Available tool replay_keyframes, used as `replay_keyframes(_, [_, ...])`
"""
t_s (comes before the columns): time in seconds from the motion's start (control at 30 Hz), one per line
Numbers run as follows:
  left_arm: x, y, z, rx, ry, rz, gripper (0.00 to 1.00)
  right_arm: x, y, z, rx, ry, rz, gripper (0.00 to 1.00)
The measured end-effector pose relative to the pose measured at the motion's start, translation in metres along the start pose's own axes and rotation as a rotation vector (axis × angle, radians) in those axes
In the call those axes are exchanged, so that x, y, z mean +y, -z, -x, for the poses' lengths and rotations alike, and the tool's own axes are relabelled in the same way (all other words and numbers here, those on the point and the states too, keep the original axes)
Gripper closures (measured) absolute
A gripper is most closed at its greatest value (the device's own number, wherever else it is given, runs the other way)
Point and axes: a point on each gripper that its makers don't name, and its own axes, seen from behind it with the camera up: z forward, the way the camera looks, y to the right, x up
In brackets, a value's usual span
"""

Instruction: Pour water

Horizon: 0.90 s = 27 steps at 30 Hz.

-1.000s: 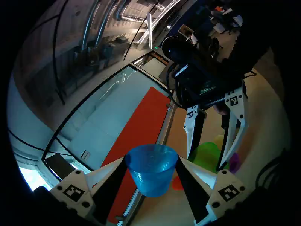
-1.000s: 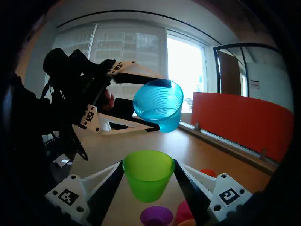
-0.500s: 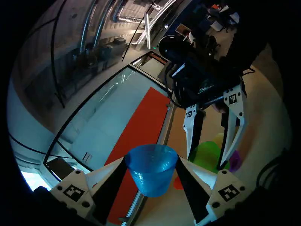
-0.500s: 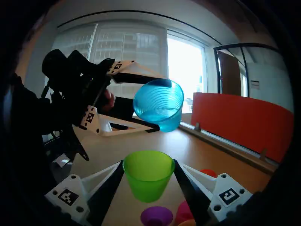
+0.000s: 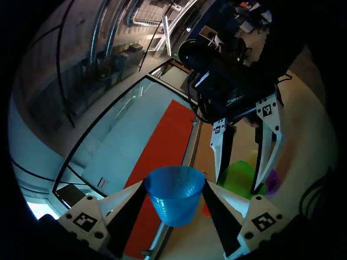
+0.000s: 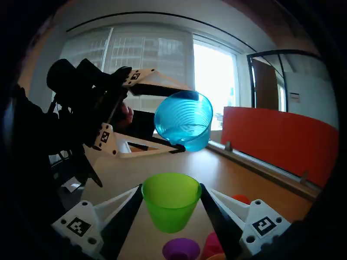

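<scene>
A wooden worktop (image 6: 243,173) lay under everything. Nearest, a purple cup (image 6: 181,249) stood on it just below the right claw (image 6: 170,187), which was clenched on an upright green cup (image 6: 170,203), one finger pressing each side. Farther off and higher, the left claw (image 6: 186,121) gripped a blue cup (image 6: 184,113) between both fingers. The cup was tipped with its mouth toward the green cup, and a little water seemed pooled against its lower wall. Beyond ran an orange partition (image 6: 282,138) and a bright window (image 6: 212,82).
</scene>
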Motion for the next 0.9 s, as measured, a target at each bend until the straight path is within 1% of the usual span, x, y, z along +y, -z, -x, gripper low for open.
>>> replay_keyframes(0.37, [-0.0005,0.0008,-0.0012,0.002,-0.025,-0.007,0.13,-0.0005,-0.0004,-0.0011,0.001,0.001,0.001,0.05])
replay_keyframes(0.7, [-0.0029,0.0019,-0.0040,0.007,-0.036,-0.014,0.13,0.0000,-0.0001,-0.0017,0.001,0.003,0.002,0.05])
replay_keyframes(0.9, [-0.0022,0.0013,-0.0053,0.007,-0.041,-0.014,0.13,-0.0007,0.0005,-0.0021,0.001,0.004,0.002,0.05])
